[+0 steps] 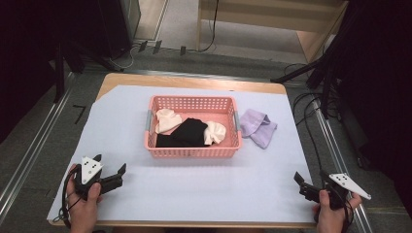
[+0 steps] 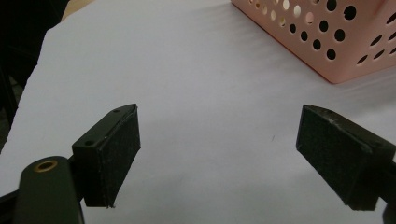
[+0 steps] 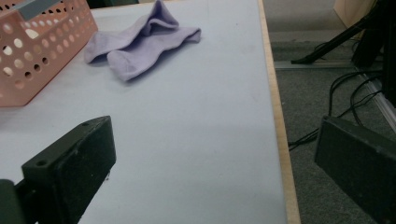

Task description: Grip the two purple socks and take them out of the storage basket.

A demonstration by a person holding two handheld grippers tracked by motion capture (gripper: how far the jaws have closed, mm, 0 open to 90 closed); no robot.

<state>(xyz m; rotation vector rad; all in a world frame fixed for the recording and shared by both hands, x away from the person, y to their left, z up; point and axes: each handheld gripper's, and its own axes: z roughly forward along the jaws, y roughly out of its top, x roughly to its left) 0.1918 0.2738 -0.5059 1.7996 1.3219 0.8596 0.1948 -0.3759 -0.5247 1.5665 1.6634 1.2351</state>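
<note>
High view: the purple socks (image 1: 259,127) are seen near the worktop's right edge, closer to the right gripper (image 1: 305,185); both grippers' jaws are spread, empty.

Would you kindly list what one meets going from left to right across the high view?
Left gripper → pink basket holding socks → lilac socks on the table → right gripper.
</note>
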